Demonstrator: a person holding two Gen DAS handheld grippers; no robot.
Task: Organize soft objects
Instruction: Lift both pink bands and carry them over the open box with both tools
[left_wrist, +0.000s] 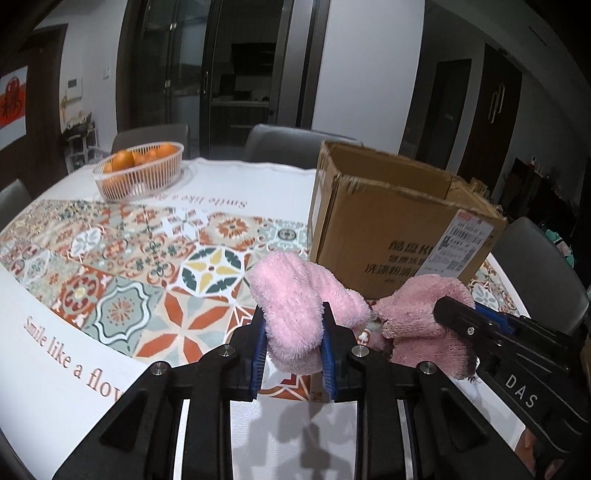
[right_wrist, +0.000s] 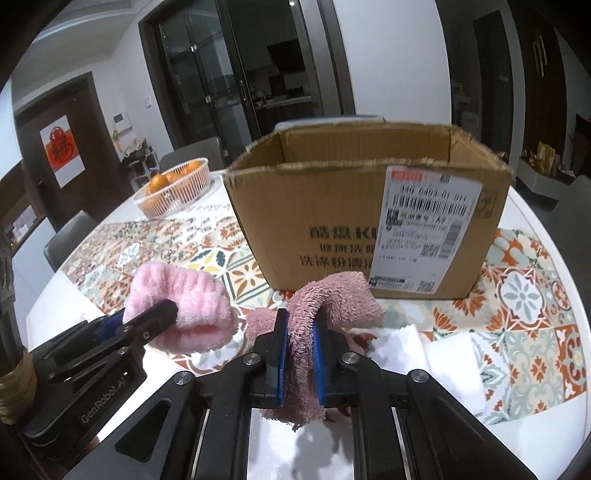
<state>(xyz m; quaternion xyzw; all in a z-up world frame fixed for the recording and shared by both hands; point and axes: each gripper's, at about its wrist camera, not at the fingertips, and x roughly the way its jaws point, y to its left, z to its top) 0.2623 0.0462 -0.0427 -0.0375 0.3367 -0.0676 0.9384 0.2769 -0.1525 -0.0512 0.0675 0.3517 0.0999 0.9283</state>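
Note:
A fluffy pink cloth (left_wrist: 295, 306) hangs above the patterned table, stretched between both grippers. My left gripper (left_wrist: 293, 325) is shut on its left end. My right gripper (right_wrist: 300, 332) is shut on its right end (right_wrist: 332, 299). In the left wrist view the right gripper (left_wrist: 454, 314) comes in from the right, holding the other pink end (left_wrist: 417, 310). In the right wrist view the left gripper (right_wrist: 162, 314) comes in from the left, holding the pink bundle (right_wrist: 184, 306). An open cardboard box (right_wrist: 369, 210) stands just behind the cloth.
A white basket of oranges (left_wrist: 140, 173) sits at the table's far left. A folded white cloth (right_wrist: 443, 354) lies on the table to the right of my right gripper. Grey chairs (left_wrist: 288, 142) stand around the table's far edge.

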